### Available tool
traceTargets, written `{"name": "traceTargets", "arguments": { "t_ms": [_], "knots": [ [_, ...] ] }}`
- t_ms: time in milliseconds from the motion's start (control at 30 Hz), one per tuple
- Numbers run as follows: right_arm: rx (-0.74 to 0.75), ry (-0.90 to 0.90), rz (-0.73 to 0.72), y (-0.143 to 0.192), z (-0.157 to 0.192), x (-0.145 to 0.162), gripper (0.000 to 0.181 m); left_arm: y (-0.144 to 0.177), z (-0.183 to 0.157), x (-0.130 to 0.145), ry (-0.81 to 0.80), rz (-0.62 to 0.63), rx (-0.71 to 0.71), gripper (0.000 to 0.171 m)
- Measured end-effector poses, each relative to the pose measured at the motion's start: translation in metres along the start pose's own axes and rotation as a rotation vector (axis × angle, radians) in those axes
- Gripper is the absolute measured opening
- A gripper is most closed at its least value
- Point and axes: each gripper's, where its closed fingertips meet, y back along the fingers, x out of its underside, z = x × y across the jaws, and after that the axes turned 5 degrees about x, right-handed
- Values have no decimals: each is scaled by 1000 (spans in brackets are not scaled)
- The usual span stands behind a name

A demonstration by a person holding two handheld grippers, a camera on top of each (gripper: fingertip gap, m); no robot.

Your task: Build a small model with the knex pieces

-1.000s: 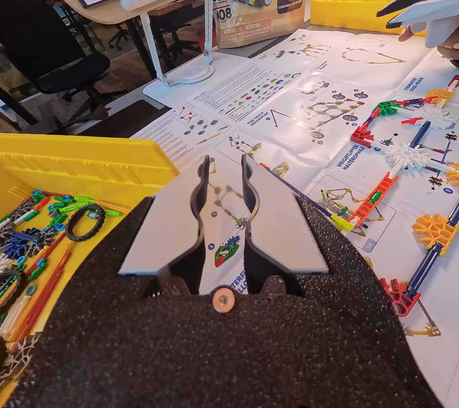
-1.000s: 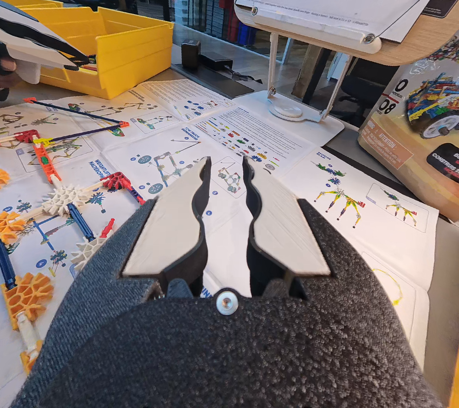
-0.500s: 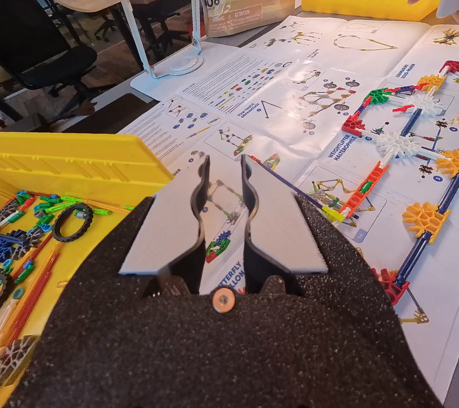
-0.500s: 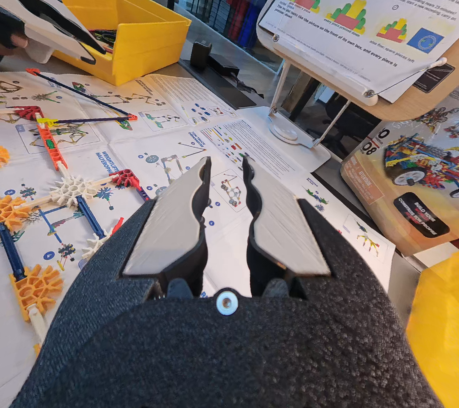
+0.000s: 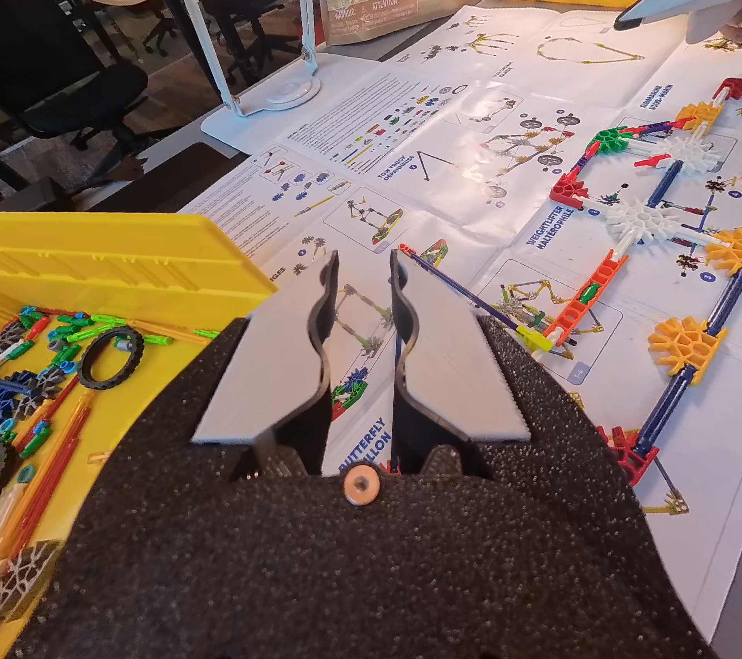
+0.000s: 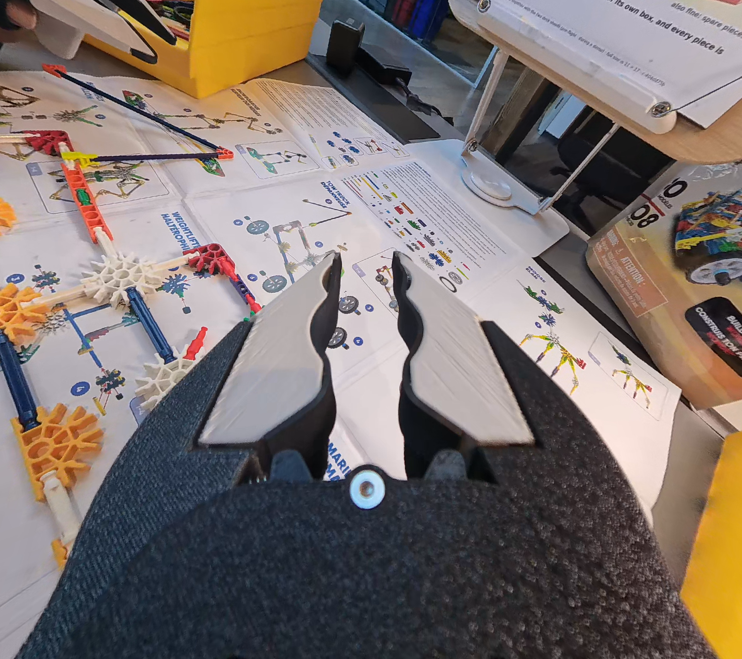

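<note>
Left gripper [image 5: 364, 258] jaws apart, holding nothing, above instruction sheet [image 5: 449, 174]; yellow parts bin [image 5: 120, 258] at 9 o'clock, thin blue rod [image 5: 457, 290] at 2. Right gripper [image 6: 366, 258] also parted, empty, over sheet; rod-and-connector model [image 6: 120, 278] at 9 o'clock, kit box [image 6: 674, 298] at 3.

Bright yellow bin [image 5: 120, 262], black tyre [image 5: 110, 359] inside; orange connector [image 5: 688, 348], white snowflake hub [image 5: 642, 220], seemingly navy rod [image 5: 664, 182].
</note>
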Motion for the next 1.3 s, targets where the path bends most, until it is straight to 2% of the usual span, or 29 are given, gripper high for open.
{"name": "traceTargets", "arguments": {
  "t_ms": [667, 800, 933, 1033, 1133, 1300],
  "knots": [
    [-28, 1, 56, -8, 6, 18, 24, -6, -13, 5, -48, 41, 25, 23],
    [-32, -12, 56, -8, 6, 20, 24, -7, -11, 7, -67, 71, -10, 23],
    [-29, -17, 47, -8, 5, 18, 25, -3, 9, 14, 5, 121, -126, 25],
    [-31, -33, 37, -7, 4, 17, 25, 4, 26, 16, 116, 118, -198, 35],
    [-54, -81, 45, -7, 6, 15, 26, 13, 39, 16, 205, 93, -230, 44],
    [-119, -132, 144, -28, 10, 7, 23, 21, 50, 15, 250, 70, -256, 44]
  ]
}}
